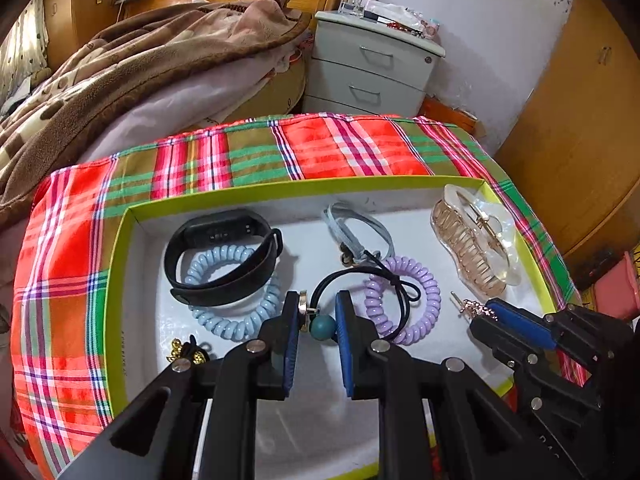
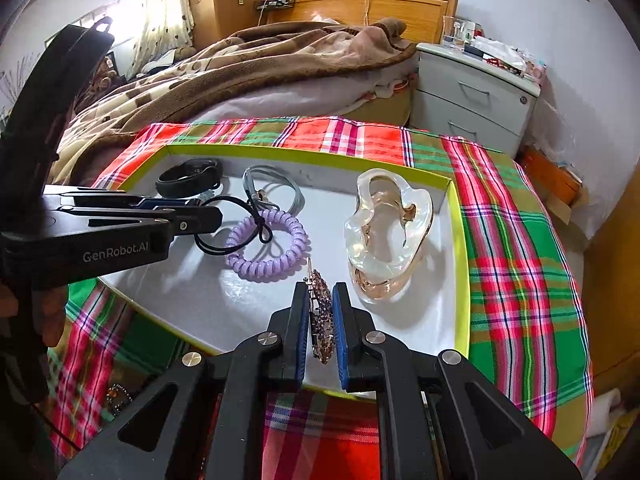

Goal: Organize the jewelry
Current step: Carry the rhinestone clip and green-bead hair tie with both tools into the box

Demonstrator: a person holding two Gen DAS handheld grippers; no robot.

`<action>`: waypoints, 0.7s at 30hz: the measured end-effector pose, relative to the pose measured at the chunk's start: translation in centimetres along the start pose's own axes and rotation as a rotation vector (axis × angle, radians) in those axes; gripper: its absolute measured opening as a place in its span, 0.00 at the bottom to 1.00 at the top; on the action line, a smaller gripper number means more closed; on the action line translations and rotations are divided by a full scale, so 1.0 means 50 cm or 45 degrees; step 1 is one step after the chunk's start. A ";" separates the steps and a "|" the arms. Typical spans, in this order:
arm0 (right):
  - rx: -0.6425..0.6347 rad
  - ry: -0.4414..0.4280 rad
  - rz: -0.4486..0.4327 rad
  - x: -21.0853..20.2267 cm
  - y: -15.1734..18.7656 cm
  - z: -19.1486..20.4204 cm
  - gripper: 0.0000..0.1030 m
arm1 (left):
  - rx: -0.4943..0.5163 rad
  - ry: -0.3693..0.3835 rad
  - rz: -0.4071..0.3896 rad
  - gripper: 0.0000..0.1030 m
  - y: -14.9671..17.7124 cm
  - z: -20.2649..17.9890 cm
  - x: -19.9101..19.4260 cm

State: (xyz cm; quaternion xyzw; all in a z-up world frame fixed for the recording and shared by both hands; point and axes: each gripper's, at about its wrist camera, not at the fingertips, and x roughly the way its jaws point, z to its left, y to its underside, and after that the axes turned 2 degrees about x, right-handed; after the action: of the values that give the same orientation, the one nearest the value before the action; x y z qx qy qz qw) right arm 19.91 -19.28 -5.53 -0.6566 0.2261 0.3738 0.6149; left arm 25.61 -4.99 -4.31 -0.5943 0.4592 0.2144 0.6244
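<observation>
Black elastic hair tie (image 1: 360,300), its teal bead (image 1: 322,325) pinched in the left gripper (image 1: 318,320), hangs over the tray (image 1: 120,264), looped across the lilac coil (image 1: 416,300); lifting may drag it. Right gripper (image 2: 321,316) clamps a rhinestone clip (image 2: 322,320), which could twist loose.

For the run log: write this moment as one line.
left claw: shut on black hair tie | right claw: shut on rhinestone hair clip | both over tray
</observation>
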 end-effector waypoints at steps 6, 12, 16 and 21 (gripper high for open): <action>0.011 -0.014 0.003 0.000 -0.001 -0.003 0.12 | 0.013 -0.024 -0.003 0.19 0.000 -0.001 0.000; 0.035 -0.050 0.012 0.002 -0.005 -0.008 0.12 | 0.013 -0.033 0.001 0.23 0.001 -0.001 -0.002; 0.042 -0.053 0.013 0.003 -0.005 -0.009 0.12 | 0.016 -0.034 -0.002 0.26 0.001 -0.003 -0.004; 0.054 -0.064 0.017 0.003 -0.005 -0.011 0.12 | 0.016 -0.047 0.000 0.29 0.003 -0.004 -0.005</action>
State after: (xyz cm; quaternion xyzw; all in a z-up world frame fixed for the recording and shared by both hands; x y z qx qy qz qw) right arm 20.34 -19.74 -5.51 -0.6323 0.2227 0.3894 0.6317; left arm 25.31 -5.09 -4.15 -0.5862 0.4490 0.2225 0.6367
